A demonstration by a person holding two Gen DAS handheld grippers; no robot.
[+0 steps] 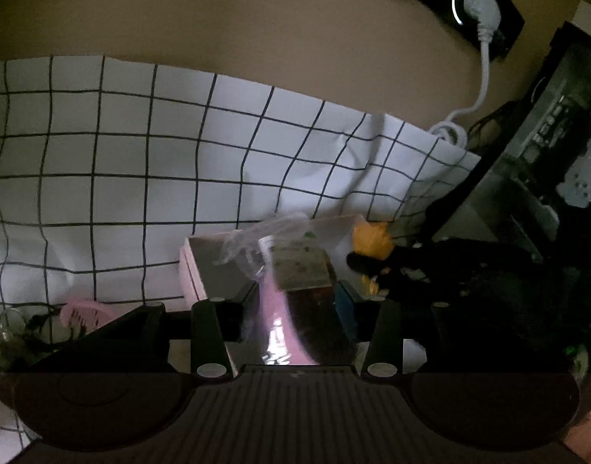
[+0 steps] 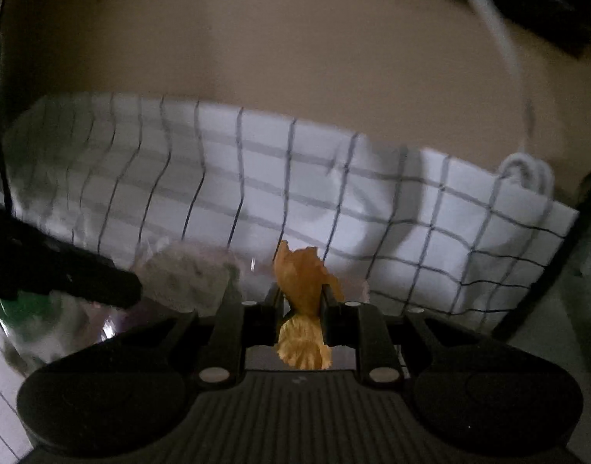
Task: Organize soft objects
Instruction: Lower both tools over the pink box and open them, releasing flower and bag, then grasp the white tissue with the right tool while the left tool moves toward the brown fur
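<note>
In the left wrist view my left gripper (image 1: 295,290) is shut on a clear plastic packet (image 1: 299,266) with a printed label and pink edge, held over a pale pink box (image 1: 202,266). To its right the right gripper's dark arm carries an orange soft piece (image 1: 373,243). In the right wrist view my right gripper (image 2: 302,294) is shut on that orange crinkled soft piece (image 2: 301,270), which sticks out in front of and behind the fingers. The left gripper's dark finger (image 2: 82,274) comes in from the left beside a whitish packet (image 2: 187,274).
A white cloth with a black grid (image 1: 121,178) covers the surface and rises against a beige wall. A white plug and cable (image 1: 483,11) hang at upper right. A dark shelf unit (image 1: 547,147) stands at right. A small pink basket (image 1: 82,311) lies lower left.
</note>
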